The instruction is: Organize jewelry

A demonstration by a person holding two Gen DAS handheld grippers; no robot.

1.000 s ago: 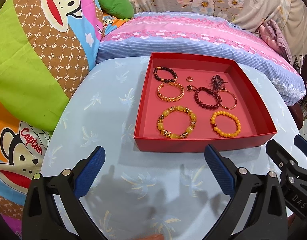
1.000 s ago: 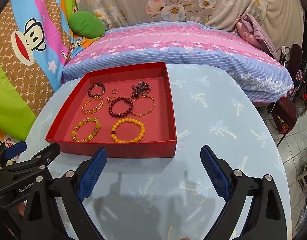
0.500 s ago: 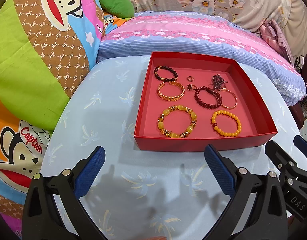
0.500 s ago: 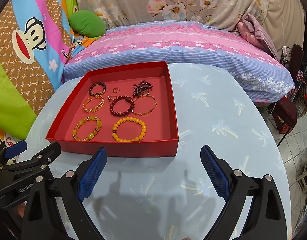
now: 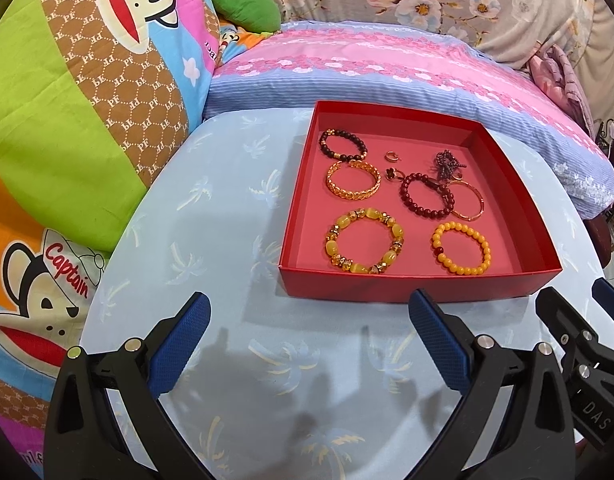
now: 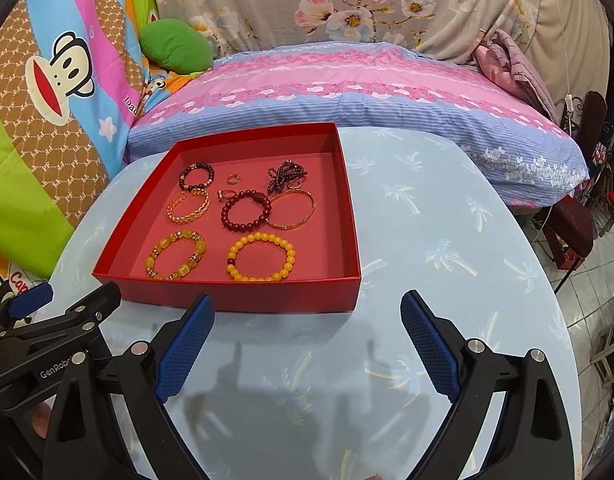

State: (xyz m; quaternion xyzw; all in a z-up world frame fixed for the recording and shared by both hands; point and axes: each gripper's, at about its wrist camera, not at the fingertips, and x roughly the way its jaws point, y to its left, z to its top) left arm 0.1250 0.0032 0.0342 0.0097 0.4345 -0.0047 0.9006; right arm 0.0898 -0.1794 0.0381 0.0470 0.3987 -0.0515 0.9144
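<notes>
1. Right now both grippers hover low over the near counter (image 5: 211, 208), the left gripper (image 5: 309, 340) and right gripper (image 6: 307, 340) spread wide, carrying nothing.
2. Just beyond, the red tray (image 6: 235, 300) holds every piece: yellow bracelet (image 6: 261, 257) and amber bracelet (image 5: 364, 246) nearest.
3. Farther in, the dark-red bracelet (image 5: 427, 199) touches the gold bangle (image 5: 469, 204), so sorting looks unstarted or nearly finished; I cannot tell.

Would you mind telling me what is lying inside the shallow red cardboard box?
The shallow red cardboard box holds six bracelets, among them a yellow chunky-bead bracelet and an orange bead bracelet, plus small rings and a dark bead bunch. Nothing looks covered.
</notes>
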